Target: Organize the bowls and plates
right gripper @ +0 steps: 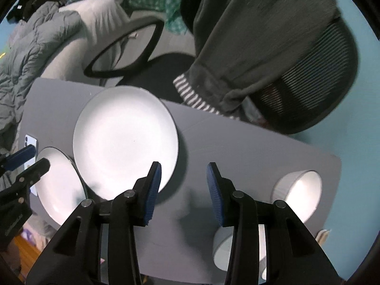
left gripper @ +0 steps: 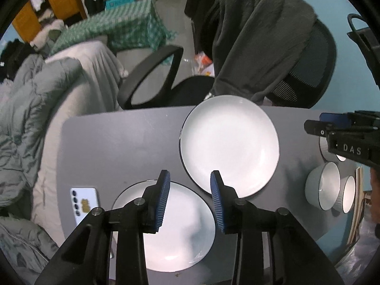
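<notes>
Left tongs (left gripper: pixel 190 199) spread, empty, hovering over near plate (left gripper: pixel 180 232) at tabletop's (left gripper: pixel 114 142) near edge. Right tongs (right gripper: pixel 184 190) spread, empty, above bare tabletop between far plate (right gripper: pixel 123 137) and bowls (right gripper: pixel 299 194). Far plate lies toward far edge, just beside near plate. Two bowls sit near right edge. Phone (left gripper: pixel 83 201) by left edge. Step, as judged: approach before first pickup, nothing stacked yet. Next move likely calls for tongs dropping to plate rim, pinching edge, lifting one plate onto other.
</notes>
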